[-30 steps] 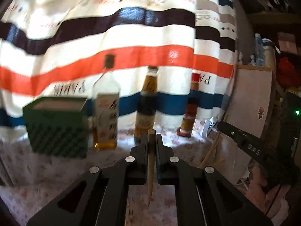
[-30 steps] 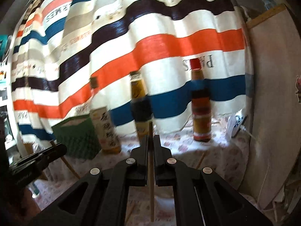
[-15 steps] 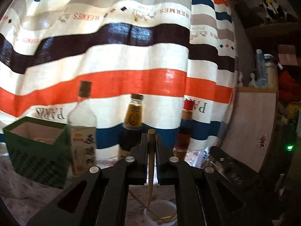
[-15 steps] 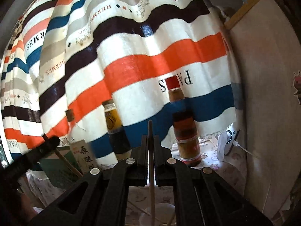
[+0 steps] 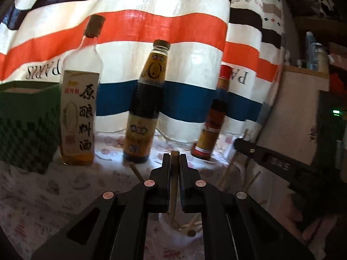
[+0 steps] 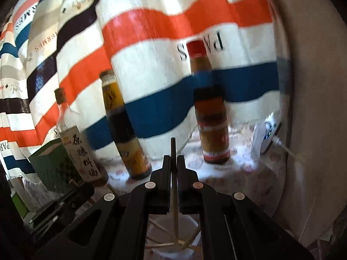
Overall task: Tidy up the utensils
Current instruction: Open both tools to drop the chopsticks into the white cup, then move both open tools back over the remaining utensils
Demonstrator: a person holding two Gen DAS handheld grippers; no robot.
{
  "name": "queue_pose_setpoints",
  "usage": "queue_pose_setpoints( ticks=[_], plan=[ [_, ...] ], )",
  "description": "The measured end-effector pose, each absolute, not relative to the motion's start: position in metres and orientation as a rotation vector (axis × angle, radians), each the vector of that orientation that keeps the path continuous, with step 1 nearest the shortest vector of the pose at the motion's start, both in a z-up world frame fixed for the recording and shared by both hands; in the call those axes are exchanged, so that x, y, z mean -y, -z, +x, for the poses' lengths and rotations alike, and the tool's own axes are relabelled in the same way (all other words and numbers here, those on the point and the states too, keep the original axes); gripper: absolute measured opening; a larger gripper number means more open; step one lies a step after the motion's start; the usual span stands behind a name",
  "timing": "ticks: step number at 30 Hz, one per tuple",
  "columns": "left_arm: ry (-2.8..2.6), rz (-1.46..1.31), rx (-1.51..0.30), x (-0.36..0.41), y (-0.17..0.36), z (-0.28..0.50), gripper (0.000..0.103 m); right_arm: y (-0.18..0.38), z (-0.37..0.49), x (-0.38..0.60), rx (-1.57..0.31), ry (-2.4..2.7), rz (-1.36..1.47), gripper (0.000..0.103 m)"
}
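Observation:
My left gripper (image 5: 174, 158) is shut on a thick wooden chopstick (image 5: 173, 190) that stands upright between its pads. The stick's lower end dips into a white cup (image 5: 171, 238) directly below, where other sticks lie. My right gripper (image 6: 172, 159) is shut on a thinner chopstick (image 6: 175, 216), also upright, its lower end inside the same white cup (image 6: 194, 222) among several chopsticks. In the left wrist view the right gripper's black body (image 5: 271, 162) is close on the right. The left gripper's body (image 6: 65, 199) shows at the lower left of the right wrist view.
Three bottles stand in a row behind the cup: a rice wine bottle (image 5: 78, 117), a dark sauce bottle (image 5: 143, 112) and a red-capped bottle (image 5: 213, 117). A green box (image 5: 26, 125) stands at the left. A striped curtain hangs behind, and a pale board (image 5: 292, 108) with a white plug (image 6: 267, 134) is on the right.
Both grippers have come closer to the bottles and sunk. The white cup has come into view beneath them, and both held chopsticks now reach into it.

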State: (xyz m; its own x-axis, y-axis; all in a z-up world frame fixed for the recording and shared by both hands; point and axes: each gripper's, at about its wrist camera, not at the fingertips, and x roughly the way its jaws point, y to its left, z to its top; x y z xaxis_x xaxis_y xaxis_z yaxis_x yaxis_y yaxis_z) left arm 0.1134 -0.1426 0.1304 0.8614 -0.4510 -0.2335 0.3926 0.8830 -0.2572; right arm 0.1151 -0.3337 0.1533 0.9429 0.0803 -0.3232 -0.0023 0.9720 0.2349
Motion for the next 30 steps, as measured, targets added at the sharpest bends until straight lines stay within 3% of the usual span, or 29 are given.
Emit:
queue_pose_setpoints(
  ticks=[4, 6, 7, 9, 11, 13, 15, 18, 21, 30],
  plan=[
    [0.438, -0.146, -0.266, 0.145, -0.134, 0.103, 0.012, -0.149, 0.119, 0.337, -0.365, -0.080, 0.256, 0.006],
    [0.402, -0.110, -0.231, 0.146, -0.140, 0.093, 0.033, -0.149, 0.120, 0.339, -0.375, -0.114, 0.279, 0.007],
    [0.384, -0.105, -0.207, 0.144, -0.144, 0.088, 0.037, -0.149, 0.120, 0.341, -0.378, -0.129, 0.295, 0.008],
    [0.341, -0.096, -0.165, 0.139, -0.151, 0.078, 0.055, -0.151, 0.118, 0.345, -0.371, -0.140, 0.318, 0.024],
    [0.327, -0.109, -0.150, 0.131, -0.158, 0.072, 0.064, -0.155, 0.112, 0.347, -0.353, -0.128, 0.326, 0.034],
    [0.308, -0.128, -0.149, 0.120, -0.163, 0.065, 0.072, -0.161, 0.100, 0.346, -0.319, -0.111, 0.312, 0.037],
    [0.271, -0.120, -0.137, 0.109, -0.168, 0.056, 0.080, -0.168, 0.087, 0.343, -0.288, -0.107, 0.293, 0.054],
    [0.217, -0.090, -0.113, 0.092, -0.172, 0.040, 0.090, -0.178, 0.062, 0.335, -0.224, -0.131, 0.264, 0.071],
    [0.157, -0.081, -0.093, 0.073, -0.172, 0.022, 0.100, -0.184, 0.040, 0.321, -0.176, -0.140, 0.224, 0.078],
    [0.045, -0.072, -0.083, 0.019, -0.144, -0.031, 0.103, -0.169, -0.006, 0.278, -0.205, -0.189, 0.128, 0.094]
  ],
)
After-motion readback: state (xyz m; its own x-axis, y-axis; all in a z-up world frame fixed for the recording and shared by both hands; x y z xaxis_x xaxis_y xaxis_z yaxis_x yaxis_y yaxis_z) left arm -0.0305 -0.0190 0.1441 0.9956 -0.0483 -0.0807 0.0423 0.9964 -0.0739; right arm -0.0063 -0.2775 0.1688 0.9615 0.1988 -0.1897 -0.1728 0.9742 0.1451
